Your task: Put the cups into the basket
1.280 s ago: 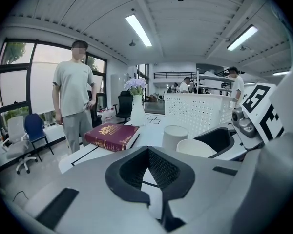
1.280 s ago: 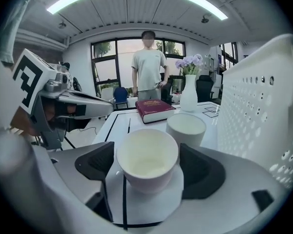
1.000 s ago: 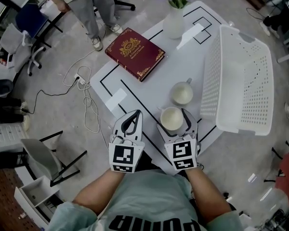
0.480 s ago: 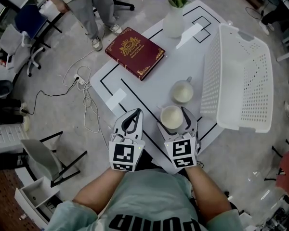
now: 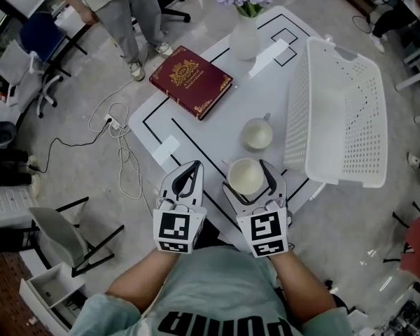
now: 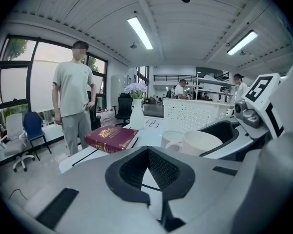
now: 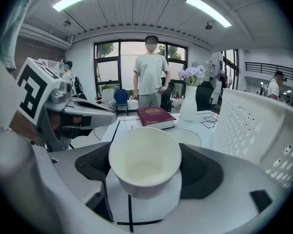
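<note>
r gripper (image 5: 248,179) fingers pinch the near cup (image 7: 144,160) by its sides, rim up, prob for carrying to the basket (image 5: 350,117) ahead-right. 2nd cup (image 5: 256,134) waits just past the fingertips on the surface (image 5: 217,128). l gripper (image 5: 190,168) fingers pressed together, empty.

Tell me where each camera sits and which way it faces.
Head view: on the person's head, facing down at the table; shows forearms, left tool, right tool.
Left gripper view: on that tool, facing the book past shut jaws; right tool alongside.
Right gripper view: on that tool, facing its gripped cup; left tool alongside.
All share the book.
</note>
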